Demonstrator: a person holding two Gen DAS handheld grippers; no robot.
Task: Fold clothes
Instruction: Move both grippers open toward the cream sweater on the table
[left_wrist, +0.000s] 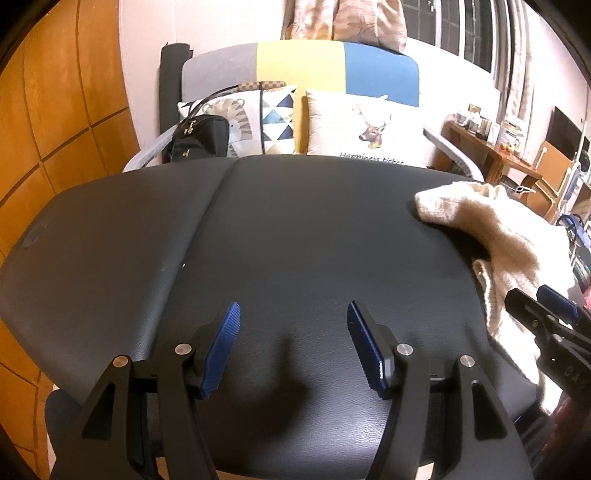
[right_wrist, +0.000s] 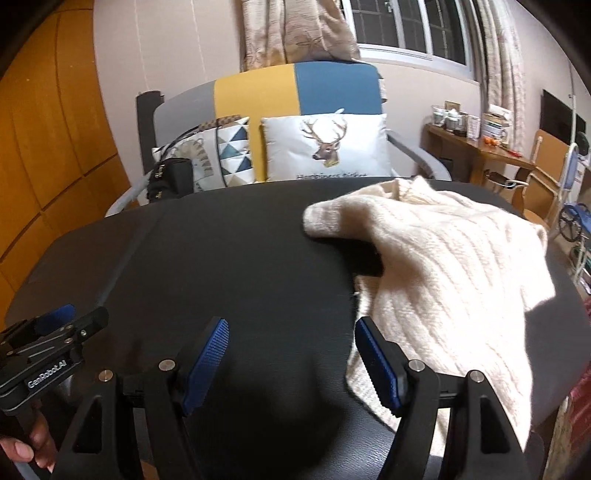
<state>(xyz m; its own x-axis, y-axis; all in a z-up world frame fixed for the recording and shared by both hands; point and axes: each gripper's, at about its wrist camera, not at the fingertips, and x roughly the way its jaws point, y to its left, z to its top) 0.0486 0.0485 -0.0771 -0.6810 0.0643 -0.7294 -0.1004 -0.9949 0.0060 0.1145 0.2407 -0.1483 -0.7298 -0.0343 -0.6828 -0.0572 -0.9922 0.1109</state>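
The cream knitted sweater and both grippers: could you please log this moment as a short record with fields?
garment: cream knitted sweater, unfolded, rumpled
location: right part of the black padded table, hem hanging over the near edge
sleeve: one sleeve stretched out to the left
left gripper: open, holding nothing, above bare table
right gripper: open, holding nothing, its right finger at the sweater's near-left edge
behind the table: sofa with a deer cushion and a black bag
folding: not yet begun

My left gripper (left_wrist: 293, 345) and right gripper (right_wrist: 291, 360): black frames, ribbed blue pads (left_wrist: 221, 347), silver screws, white "GenRobot.AI" lettering.
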